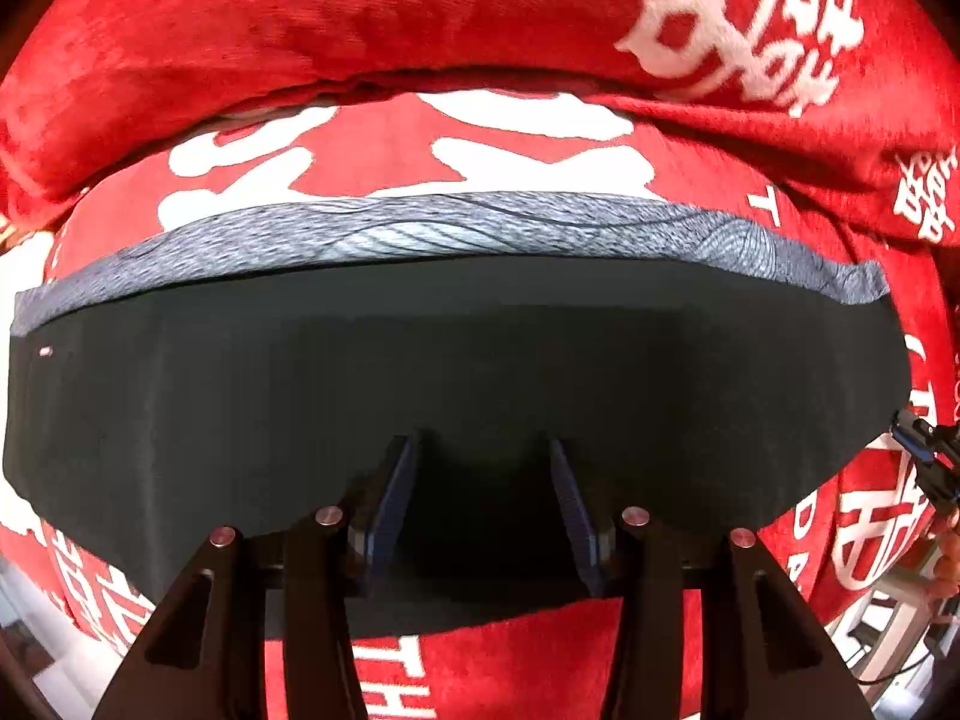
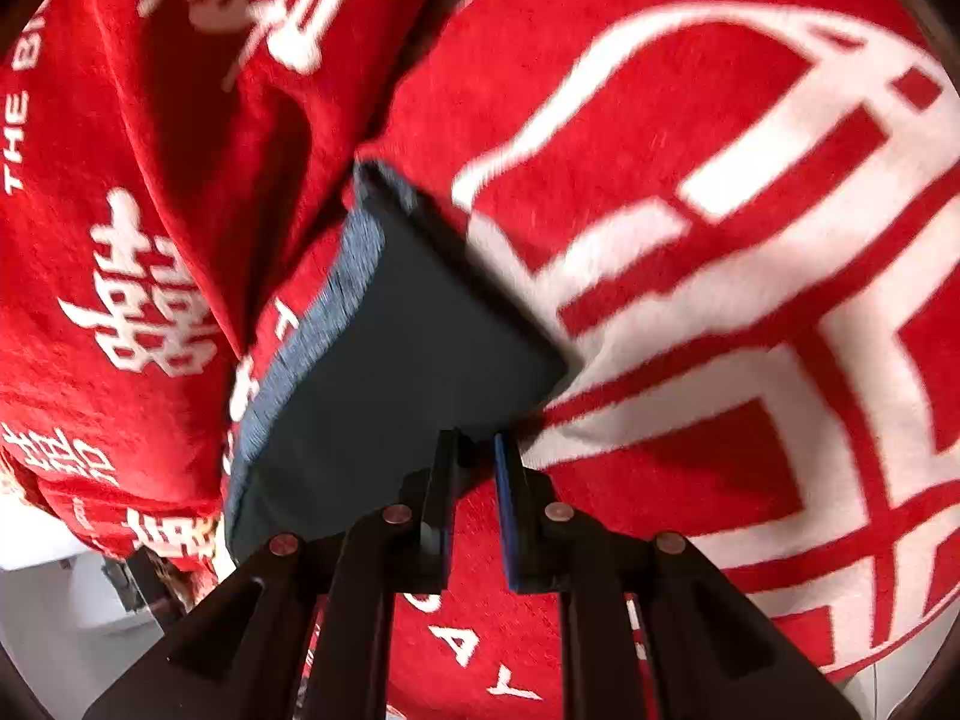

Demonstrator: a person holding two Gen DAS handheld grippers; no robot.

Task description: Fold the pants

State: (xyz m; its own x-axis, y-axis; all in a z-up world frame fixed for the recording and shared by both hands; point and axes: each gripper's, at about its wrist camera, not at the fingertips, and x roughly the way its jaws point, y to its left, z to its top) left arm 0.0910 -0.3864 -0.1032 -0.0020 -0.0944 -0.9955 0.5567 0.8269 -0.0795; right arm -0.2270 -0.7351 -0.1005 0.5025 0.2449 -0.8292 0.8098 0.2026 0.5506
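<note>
The black pants (image 1: 456,360) lie folded flat on a red blanket, with a grey patterned inner layer (image 1: 480,228) showing along the far edge. My left gripper (image 1: 483,450) hovers over the pants' near part, jaws open and empty. In the right wrist view the folded pants (image 2: 408,360) appear as a dark rectangle with the grey edge (image 2: 336,312) on the left. My right gripper (image 2: 477,441) is at the pants' near right corner, jaws slightly apart with nothing visibly between them.
A red blanket with white lettering (image 1: 528,144) covers the surface and rises in a thick fold (image 1: 360,18) behind the pants. A white frame and cables (image 1: 924,468) show at the right edge. Light floor (image 2: 60,606) lies lower left.
</note>
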